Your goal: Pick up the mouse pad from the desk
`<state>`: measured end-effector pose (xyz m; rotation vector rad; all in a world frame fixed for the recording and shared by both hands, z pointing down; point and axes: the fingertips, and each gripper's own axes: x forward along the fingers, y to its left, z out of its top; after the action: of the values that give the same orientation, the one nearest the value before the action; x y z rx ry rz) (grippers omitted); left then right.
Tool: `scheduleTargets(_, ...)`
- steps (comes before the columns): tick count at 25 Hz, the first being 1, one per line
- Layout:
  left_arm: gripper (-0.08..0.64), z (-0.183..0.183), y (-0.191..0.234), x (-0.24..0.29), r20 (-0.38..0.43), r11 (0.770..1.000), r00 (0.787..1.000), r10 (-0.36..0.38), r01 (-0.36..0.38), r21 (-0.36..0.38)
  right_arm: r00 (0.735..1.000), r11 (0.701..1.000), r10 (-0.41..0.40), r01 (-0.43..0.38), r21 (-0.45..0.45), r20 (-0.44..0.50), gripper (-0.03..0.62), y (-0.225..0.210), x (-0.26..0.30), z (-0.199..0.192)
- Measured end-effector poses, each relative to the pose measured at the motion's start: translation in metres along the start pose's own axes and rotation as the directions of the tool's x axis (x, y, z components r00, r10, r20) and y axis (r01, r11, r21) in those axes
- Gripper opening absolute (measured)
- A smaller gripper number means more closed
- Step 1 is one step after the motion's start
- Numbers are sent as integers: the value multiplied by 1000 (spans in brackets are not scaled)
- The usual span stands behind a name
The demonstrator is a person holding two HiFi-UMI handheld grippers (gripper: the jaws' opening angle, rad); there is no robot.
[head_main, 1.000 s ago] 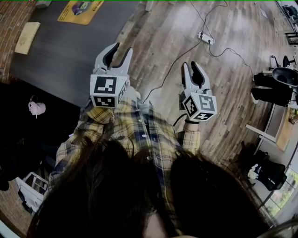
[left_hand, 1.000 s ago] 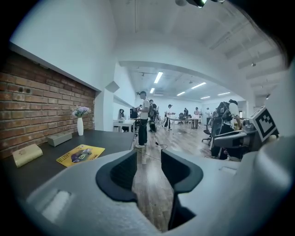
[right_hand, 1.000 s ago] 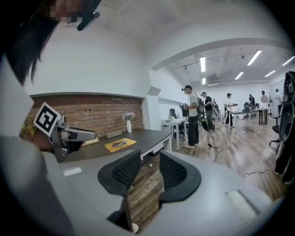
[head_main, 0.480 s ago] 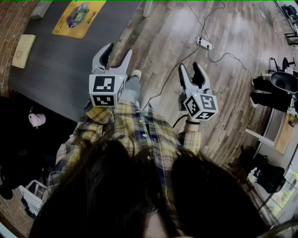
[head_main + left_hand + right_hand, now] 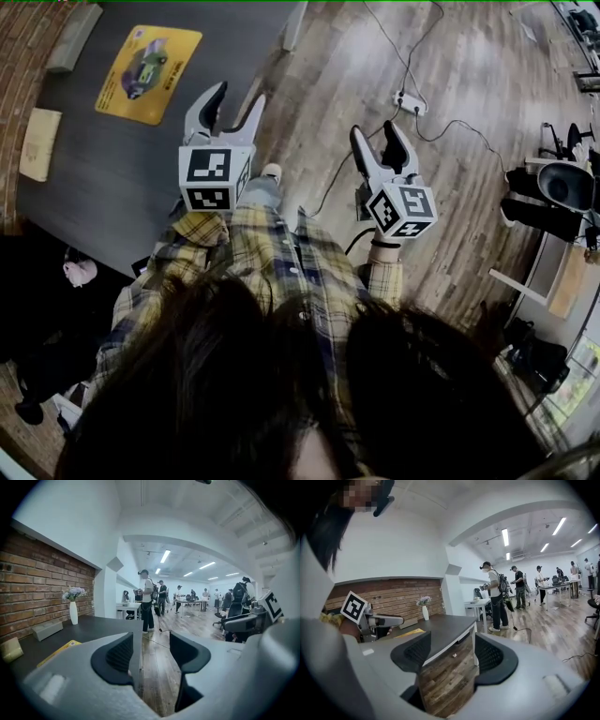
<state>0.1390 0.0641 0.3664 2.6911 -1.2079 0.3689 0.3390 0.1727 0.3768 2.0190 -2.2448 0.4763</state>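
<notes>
The yellow mouse pad (image 5: 148,61) lies flat on the dark desk (image 5: 112,159) at the upper left of the head view. My left gripper (image 5: 234,97) hovers over the desk's near corner, short of the pad, open and empty. In the left gripper view the pad's edge (image 5: 58,652) shows left of the spread left gripper (image 5: 152,653). My right gripper (image 5: 375,136) is over the wood floor to the desk's right, its jaws opening with nothing between them. From the right gripper (image 5: 452,656) view, the desk (image 5: 445,627) and mouse pad (image 5: 408,633) lie ahead.
A white vase with flowers (image 5: 73,611), a grey block (image 5: 75,37) and a tan box (image 5: 37,141) sit on the desk by the brick wall. A power strip (image 5: 411,101) with cables lies on the floor. Office chair (image 5: 562,178) at right. People (image 5: 147,599) stand beyond.
Both grippers have moved forward toward the desk, and the mouse pad has come fully into the head view. Both pairs of jaws have spread wider.
</notes>
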Motion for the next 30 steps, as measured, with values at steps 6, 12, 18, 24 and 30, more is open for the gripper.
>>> scheduleTargets(6, 236, 16, 27, 40, 9, 1000, 1000, 20, -20, -15, 1000, 1000, 14, -14, 0, -7, 278, -15, 44, 16)
scheduleTargets(12, 238, 14, 67, 55, 7, 997, 998, 63, -63, -50, 998, 998, 60, -60, -23, -20, 281, -1, 93, 23)
scheduleTargets(18, 239, 5, 109, 47, 6, 987, 992, 129, -128, -99, 988, 988, 142, -145, -51, -60, 284, 27, 138, 24)
scheduleTargets(24, 239, -5, 146, 24, 8, 969, 978, 209, -206, -136, 975, 974, 206, -213, -74, -87, 288, 59, 167, 25)
scheduleTargets(30, 239, -7, 180, 4, 22, 934, 948, 316, -307, -183, 942, 938, 311, -325, -119, -122, 290, 95, 200, 29)
